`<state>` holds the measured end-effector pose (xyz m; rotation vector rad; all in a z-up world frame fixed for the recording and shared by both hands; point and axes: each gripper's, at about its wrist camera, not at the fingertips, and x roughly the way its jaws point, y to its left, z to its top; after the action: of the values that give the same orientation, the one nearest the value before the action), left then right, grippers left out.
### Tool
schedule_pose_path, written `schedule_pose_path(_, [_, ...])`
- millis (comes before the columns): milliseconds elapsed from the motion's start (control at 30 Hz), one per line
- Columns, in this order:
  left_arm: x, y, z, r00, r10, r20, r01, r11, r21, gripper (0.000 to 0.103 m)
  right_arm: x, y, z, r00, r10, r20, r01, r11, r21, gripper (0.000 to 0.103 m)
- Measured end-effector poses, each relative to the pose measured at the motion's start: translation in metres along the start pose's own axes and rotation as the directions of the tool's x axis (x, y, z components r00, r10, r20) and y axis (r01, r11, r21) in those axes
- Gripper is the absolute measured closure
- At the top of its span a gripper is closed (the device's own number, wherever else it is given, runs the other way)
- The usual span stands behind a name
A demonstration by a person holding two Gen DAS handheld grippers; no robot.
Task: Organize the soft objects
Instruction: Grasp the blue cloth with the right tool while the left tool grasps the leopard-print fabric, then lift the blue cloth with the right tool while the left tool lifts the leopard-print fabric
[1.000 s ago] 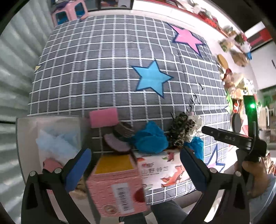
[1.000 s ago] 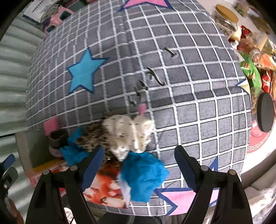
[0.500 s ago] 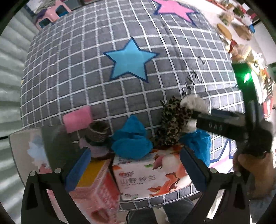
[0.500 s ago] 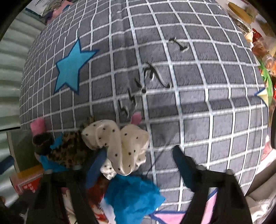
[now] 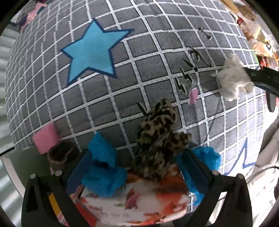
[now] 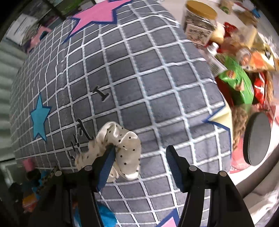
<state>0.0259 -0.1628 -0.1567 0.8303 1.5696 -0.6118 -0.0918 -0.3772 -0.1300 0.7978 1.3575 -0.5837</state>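
Observation:
A leopard-print scrunchie lies on a grey checked mat, leaning on a tissue pack. Crumpled blue cloths flank it on the left and the right. My left gripper hovers open just above this pile, its fingers on either side of it. The white dotted scrunchie hangs looped over the left finger of my right gripper. The other pad stays clear of it. In the left wrist view the white scrunchie is off the mat at the right.
A pink sponge and a brown scrunchie sit at the mat's left edge, and a small pink tag lies mid-mat. Right of the mat stand a lidded jar, a green snack bag and a black disc.
My right gripper narrowed, took the white scrunchie off the pile and carried it to the right. My left gripper came down and over until it straddles the leopard scrunchie.

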Motion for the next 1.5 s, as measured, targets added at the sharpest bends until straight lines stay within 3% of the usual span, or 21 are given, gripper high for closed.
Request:
schedule_pose_path(67, [0.007,-0.002,0.003,1.0,0.007,-0.016,-0.007,1.0,0.005,0.0,-0.008,-0.008,-0.01,0.999,0.049,-0.012,-0.049,0.999,0.001,0.037])
schedule_pose_path(100, [0.009,-0.001,0.003,1.0,0.006,-0.023,-0.005,1.0,0.003,0.0,-0.012,-0.008,-0.021,0.997,0.074,-0.02,-0.074,0.997,-0.002,0.028])
schedule_pose_path(133, [0.01,-0.001,0.004,1.0,0.01,-0.027,-0.01,1.0,0.002,0.0,-0.015,-0.009,-0.032,0.994,0.108,-0.032,-0.108,0.994,-0.005,0.025])
schedule_pose_path(233, [0.013,-0.002,0.006,0.999,0.024,-0.025,-0.023,1.0,0.019,0.001,-0.019,-0.005,-0.074,0.977,0.201,-0.075,-0.202,0.979,-0.007,0.025])
schedule_pose_path(333, [0.016,-0.003,0.011,0.999,0.042,-0.02,-0.041,0.998,0.041,0.007,-0.01,0.005,-0.108,0.944,0.289,-0.158,-0.288,0.957,0.028,0.025])
schedule_pose_path(467, [0.019,-0.02,0.026,0.998,0.052,-0.03,-0.05,0.996,0.076,0.013,0.008,0.01,-0.125,0.926,0.318,-0.203,-0.311,0.948,0.065,0.025])
schedule_pose_path(733, [0.033,-0.03,0.03,0.997,-0.012,-0.074,0.017,0.997,0.078,0.046,0.028,0.052,-0.134,0.913,0.325,-0.246,-0.319,0.946,0.066,0.025])
schedule_pose_path(800, [0.029,-0.03,0.029,0.998,-0.013,-0.057,0.019,0.996,0.092,0.07,0.032,0.061,-0.137,0.914,0.317,-0.254,-0.311,0.948,0.063,0.043])
schedule_pose_path(833, [0.027,-0.022,0.019,0.998,-0.023,-0.055,0.028,0.995,0.091,0.074,0.034,0.061,-0.138,0.911,0.32,-0.262,-0.313,0.947,0.067,0.049])
schedule_pose_path(900, [0.02,-0.017,0.019,0.998,-0.05,-0.044,0.053,0.996,0.069,0.077,0.034,0.06,-0.138,0.913,0.307,-0.267,-0.303,0.951,0.055,0.061])
schedule_pose_path(967, [0.012,-0.01,0.018,0.999,-0.051,-0.017,0.052,0.997,0.057,0.078,0.03,0.062,-0.137,0.919,0.298,-0.256,-0.301,0.953,0.029,0.064])
schedule_pose_path(1233, [-0.045,0.014,-0.002,0.989,-0.042,0.143,0.038,0.999,0.026,0.079,0.0,0.07,-0.119,0.967,0.216,-0.136,-0.228,0.971,-0.077,0.064])
schedule_pose_path(1500, [-0.096,0.023,-0.028,0.966,-0.082,0.244,0.078,0.997,0.025,0.079,-0.025,0.082,-0.117,0.983,0.17,-0.072,-0.18,0.972,-0.149,0.064])
